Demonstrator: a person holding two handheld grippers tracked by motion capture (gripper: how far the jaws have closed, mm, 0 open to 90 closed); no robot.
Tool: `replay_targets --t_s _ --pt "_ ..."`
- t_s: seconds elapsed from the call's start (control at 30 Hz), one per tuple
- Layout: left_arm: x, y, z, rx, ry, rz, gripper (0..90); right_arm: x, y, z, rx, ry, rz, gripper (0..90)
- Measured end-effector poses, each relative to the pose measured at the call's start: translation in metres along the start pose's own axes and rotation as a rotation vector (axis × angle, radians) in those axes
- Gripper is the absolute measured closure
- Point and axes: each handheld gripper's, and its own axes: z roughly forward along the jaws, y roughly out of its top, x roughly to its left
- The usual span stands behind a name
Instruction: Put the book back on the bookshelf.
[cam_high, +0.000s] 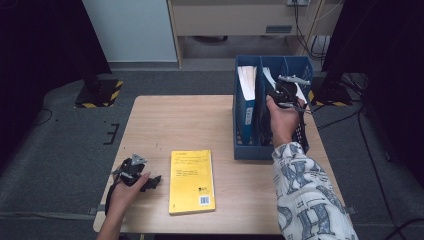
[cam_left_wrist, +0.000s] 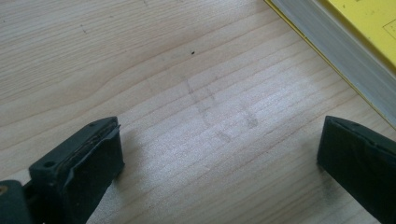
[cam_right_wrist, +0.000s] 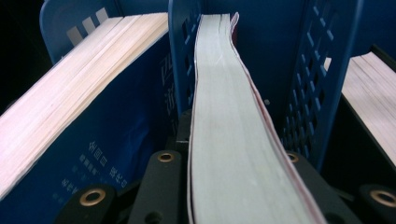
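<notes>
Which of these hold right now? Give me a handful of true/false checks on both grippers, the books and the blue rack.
1. The right gripper is shut on a book in the rack's middle slot. True.
2. The left gripper is clamped on the yellow book. False: its jaws stand open over bare table, the yellow book off to one side.
3. The yellow book lies flat on the table, outside the rack. True.
4. The rack's left slot is empty. False: a blue book stands in it.
5. The rack sits at the table's left edge. False: it sits toward the far right.
</notes>
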Motion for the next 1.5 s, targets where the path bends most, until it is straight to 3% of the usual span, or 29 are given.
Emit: replay_targets --t_s 0.4,0.8,1.0,1.5 --pt "0.0 0.0 0.0 -0.002 -0.001 0.0 0.0 0.006 -0.012 -0.014 0.037 0.004 -0.036 72.3" --pt "-0.001 0.0 0.0 -0.003 -0.001 0.001 0.0 0.012 -0.021 -0.02 0.025 0.013 -0.035 70.5" --pt "-0.001 0.0 0.0 -0.002 -0.001 0.001 0.0 0.012 -0.018 -0.022 0.029 0.034 -0.016 66.0" --pt "-0.001 0.0 0.001 -0.006 -0.001 -0.003 0.0 0.012 0.004 -0.021 0.078 0.061 -0.031 64.0"
